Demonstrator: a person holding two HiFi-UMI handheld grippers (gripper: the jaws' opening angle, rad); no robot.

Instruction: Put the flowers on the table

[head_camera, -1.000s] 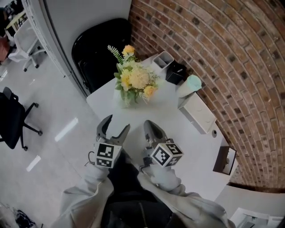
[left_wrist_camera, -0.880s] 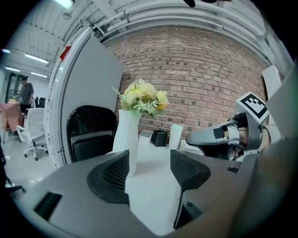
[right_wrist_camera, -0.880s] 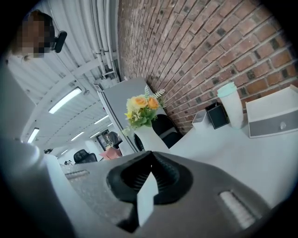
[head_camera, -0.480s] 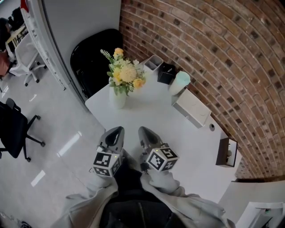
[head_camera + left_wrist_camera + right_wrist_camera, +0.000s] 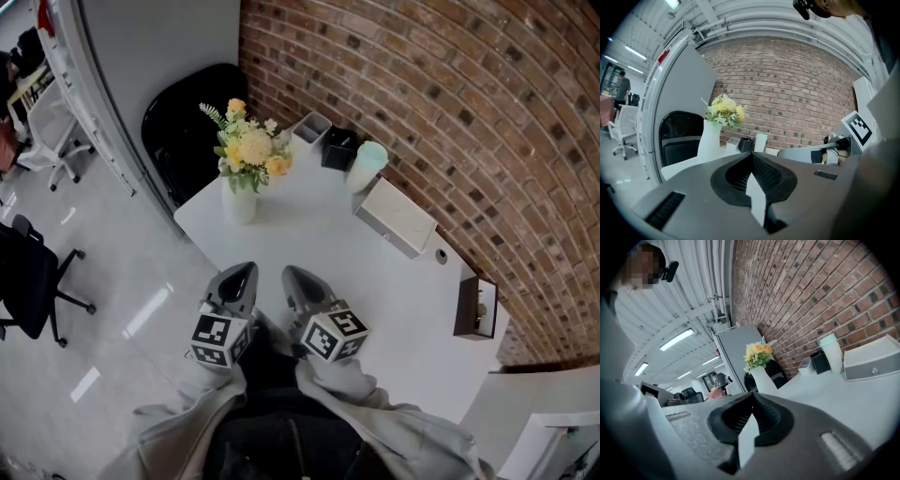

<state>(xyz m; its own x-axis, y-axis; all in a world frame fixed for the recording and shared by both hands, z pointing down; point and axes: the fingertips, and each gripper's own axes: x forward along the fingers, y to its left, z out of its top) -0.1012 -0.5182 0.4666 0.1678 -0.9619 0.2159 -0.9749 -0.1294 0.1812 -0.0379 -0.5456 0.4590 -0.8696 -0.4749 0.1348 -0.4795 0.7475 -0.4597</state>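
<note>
flowers (image 5: 246, 148) in white vase (image 5: 238, 202), upright on surface (image 5: 375, 291) near far-left corner | left tool (image 5: 241, 275) jaws together, empty | right tool (image 5: 292, 278) jaws together, empty; both well apart from vase | risk: vase looks top-heavy and near the edge, so a bump could tip it off

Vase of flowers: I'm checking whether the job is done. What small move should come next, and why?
Probably nothing beyond lowering both grippers clear. The vase stands upright on the table with its flowers. The left gripper and right gripper are shut, empty and well apart from it.
</note>
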